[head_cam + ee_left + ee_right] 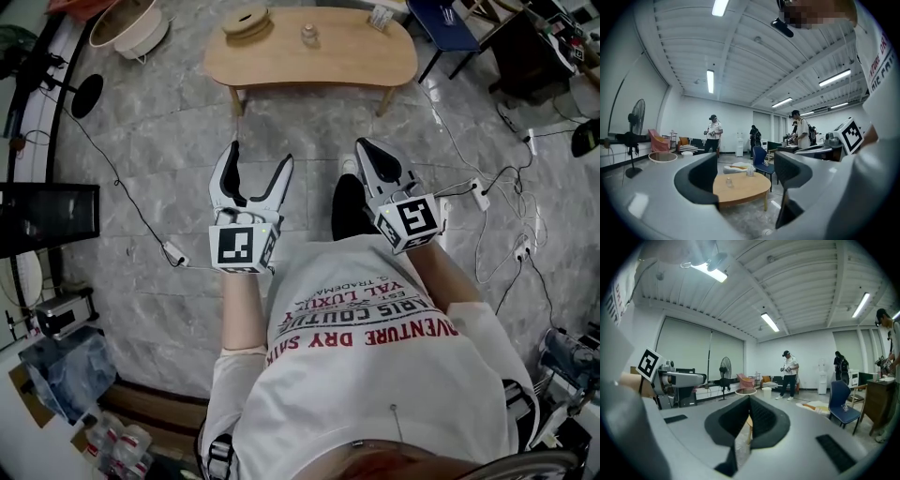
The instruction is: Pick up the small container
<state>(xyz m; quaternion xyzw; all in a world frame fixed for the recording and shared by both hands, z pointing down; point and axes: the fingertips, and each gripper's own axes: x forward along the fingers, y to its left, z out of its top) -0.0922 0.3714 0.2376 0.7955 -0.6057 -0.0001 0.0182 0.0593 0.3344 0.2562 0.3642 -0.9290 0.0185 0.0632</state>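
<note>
A small clear container [309, 36] stands on the low wooden table [356, 56] well ahead of me on the far side of the floor. The left gripper view has it [727, 181] framed between the jaws, far off. My left gripper [260, 155] is held at waist height with its jaws spread open and nothing between them. My right gripper [362, 144] is beside it with its jaws pressed together, shut and empty; in the right gripper view [749, 411] the two pads meet. Both are far short of the table.
A round wooden piece [247, 22] and a glass item [380, 17] share the table. A blue chair [445, 23] stands at its right, a white basin [127, 23] at its left. Cables and a power strip [174, 253] lie on the floor. People [713, 133] stand far off.
</note>
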